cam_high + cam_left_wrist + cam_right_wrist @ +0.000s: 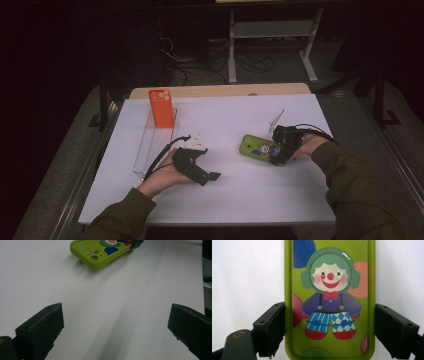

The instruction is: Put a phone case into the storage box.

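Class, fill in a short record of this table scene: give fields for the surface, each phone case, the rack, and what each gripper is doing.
surface: white table
green case: green phone case with a clown picture, lying flat, camera holes at its far end
orange case: orange phone case standing upright at the far end of the clear rack
right gripper: right gripper, one jaw at each long side of the green phone case, both jaws against its edges
left gripper: left gripper, jaws wide apart, nothing between them, pointed toward the green phone case
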`<state>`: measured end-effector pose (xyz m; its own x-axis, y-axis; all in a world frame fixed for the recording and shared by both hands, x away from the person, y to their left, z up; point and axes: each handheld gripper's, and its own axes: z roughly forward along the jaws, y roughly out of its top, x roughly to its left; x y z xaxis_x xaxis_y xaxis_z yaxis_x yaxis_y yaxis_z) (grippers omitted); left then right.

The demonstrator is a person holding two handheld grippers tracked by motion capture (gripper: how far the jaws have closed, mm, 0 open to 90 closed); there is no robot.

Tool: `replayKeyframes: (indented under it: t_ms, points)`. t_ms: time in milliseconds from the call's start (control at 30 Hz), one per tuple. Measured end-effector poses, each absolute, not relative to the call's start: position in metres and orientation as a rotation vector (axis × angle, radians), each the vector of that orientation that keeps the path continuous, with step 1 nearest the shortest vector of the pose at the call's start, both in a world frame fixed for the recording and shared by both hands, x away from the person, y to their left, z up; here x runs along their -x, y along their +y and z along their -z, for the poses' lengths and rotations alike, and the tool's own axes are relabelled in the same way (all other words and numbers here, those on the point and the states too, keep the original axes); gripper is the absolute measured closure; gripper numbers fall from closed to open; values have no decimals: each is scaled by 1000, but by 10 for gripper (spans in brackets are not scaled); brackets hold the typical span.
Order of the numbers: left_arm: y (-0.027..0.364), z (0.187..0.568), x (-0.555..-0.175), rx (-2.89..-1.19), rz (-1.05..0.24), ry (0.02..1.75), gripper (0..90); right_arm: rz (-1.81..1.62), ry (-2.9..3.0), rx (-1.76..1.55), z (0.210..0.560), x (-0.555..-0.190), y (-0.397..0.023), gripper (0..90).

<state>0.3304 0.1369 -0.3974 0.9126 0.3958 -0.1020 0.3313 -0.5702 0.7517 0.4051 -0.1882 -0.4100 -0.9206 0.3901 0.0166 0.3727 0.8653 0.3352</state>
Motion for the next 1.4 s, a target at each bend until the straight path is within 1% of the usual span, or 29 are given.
replayKeyframes:
  t_ms: [333,667,833,1267,1400]
  points:
    - [136,374,-340,-2265,-117,376,0,-548,2984,-461,392,-389,-171,155]
    - [129,372,-349,-2297,-99,302,0,-568,2990,-316,380,-378,-146,155]
    - [125,370,-354,-2339,-96,227,0,-572,3006,-222,377,-369,-129,155]
    - [109,372,-356,-2385,-61,115,0,-575,3019,-97,371,-360,-105,155]
    - [104,376,-356,-2410,-38,111,0,-575,3011,-49,368,-358,-97,155]
